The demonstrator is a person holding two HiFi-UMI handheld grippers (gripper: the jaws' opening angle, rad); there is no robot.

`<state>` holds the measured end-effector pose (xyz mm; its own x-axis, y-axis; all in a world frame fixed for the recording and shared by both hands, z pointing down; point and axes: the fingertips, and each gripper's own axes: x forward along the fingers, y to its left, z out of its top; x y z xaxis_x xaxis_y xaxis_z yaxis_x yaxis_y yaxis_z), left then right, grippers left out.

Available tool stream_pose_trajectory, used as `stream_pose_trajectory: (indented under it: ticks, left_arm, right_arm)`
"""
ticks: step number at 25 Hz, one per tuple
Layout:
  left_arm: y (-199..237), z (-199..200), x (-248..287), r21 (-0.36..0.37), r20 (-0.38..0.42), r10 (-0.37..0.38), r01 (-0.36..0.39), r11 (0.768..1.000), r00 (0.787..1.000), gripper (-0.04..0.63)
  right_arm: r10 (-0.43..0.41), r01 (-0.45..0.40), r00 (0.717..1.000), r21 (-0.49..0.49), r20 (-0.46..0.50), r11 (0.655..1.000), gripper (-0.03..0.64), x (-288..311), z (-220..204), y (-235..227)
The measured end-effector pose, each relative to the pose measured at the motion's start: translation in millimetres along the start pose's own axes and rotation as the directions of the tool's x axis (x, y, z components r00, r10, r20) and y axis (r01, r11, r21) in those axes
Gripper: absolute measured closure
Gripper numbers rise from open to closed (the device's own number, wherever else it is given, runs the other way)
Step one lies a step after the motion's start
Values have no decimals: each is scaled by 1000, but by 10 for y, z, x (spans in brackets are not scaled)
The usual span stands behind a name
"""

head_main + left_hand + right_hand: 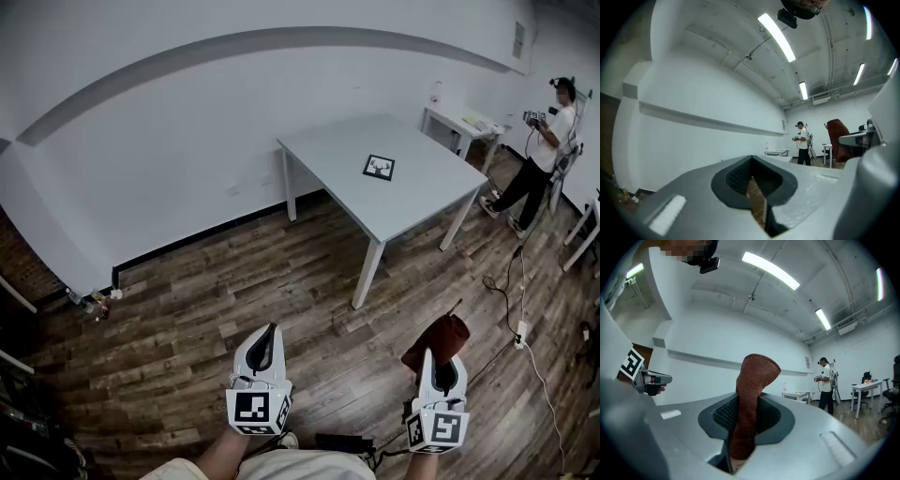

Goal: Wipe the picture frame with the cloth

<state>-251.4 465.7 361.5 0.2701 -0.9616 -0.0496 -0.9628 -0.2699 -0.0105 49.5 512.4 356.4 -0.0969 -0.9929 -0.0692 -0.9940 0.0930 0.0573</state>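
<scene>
A small black-framed picture (379, 167) lies flat on a grey table (412, 197) across the room, far from both grippers. My right gripper (442, 367) is shut on a rust-red cloth (439, 339), which sticks up out of the jaws; in the right gripper view the cloth (749, 401) stands folded between the jaws. My left gripper (265, 349) is held low at the left, its jaws closed together with nothing in them. Both grippers hover over the wooden floor, well short of the table.
A person (536, 155) stands at the far right beside a small white desk (461, 123). Cables (521, 309) run across the floor to the right of the table. A white wall (187, 159) runs behind the table, with small objects (94, 302) at its foot.
</scene>
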Motion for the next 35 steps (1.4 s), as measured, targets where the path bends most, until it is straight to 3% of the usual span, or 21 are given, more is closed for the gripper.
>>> stream_pose_trajectory:
  ticks: [14, 22, 29, 35]
  left_arm:
    - [-207, -1, -13, 1, -6, -3, 3, 1000, 1000, 594]
    - [-553, -126, 108, -14, -25, 16, -17, 1000, 1000, 594]
    - [-636, -124, 416, -8, -25, 28, -28, 1000, 999, 594]
    - [-575, -216, 992, -15, -20, 3, -4, 1000, 1000, 594]
  right_arm:
    - [4, -4, 1000, -4, -14, 1000, 509, -59, -65, -126]
    - [26, -26, 1000, 5, -15, 1000, 509, -36, -181, -462]
    - [43, -43, 999, 3, -23, 999, 509, 273, -228, -617]
    - [51, -52, 998, -1, -32, 999, 509, 849, -355, -611]
